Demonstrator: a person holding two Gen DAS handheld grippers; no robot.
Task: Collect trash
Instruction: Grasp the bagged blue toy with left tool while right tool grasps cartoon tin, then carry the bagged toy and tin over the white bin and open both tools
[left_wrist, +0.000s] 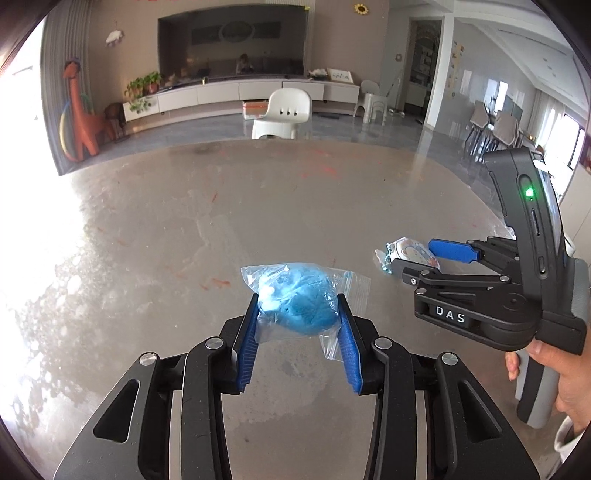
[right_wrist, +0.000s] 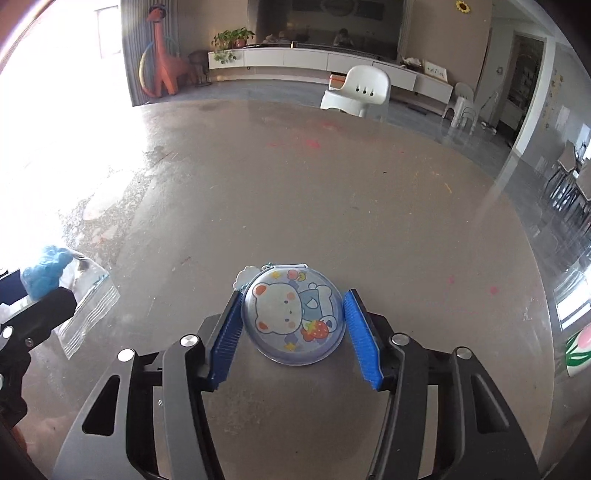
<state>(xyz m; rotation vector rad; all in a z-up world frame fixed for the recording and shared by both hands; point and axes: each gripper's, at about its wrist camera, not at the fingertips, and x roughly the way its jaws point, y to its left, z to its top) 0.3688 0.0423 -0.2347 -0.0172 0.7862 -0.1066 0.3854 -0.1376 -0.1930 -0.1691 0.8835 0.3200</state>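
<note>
Item 1: clear zip bag (left_wrist: 295, 295), holding one lump of blue putty-like material (left_wrist: 303, 306). I see it sitting between the blue pads of my left gripper (left_wrist: 297, 300), near the middle of the grey table (left_wrist: 258, 206). Both pads press against the bag's sides, jaws at a medium spread, closed on the bag. Loose plastic spills out past the right pad.

Item 2: round clear case (right_wrist: 293, 317) printed with a cartoon bear and strawberry, a small chain at its far left edge. Contents beyond the print, I cannot tell. It lies flat on the table between the fingers of my right gripper (right_wrist: 291, 306). The left pad (right_wrist: 227, 332) touches the case rim; the right pad (right_wrist: 360, 332) stands just beside it with a thin gap, so the jaws are partly open and not clamped.

Item 3: the two grippers work side by side, the case to the right of the bag.

Item 4: white chair (left_wrist: 282, 114) at the far table edge.
</note>
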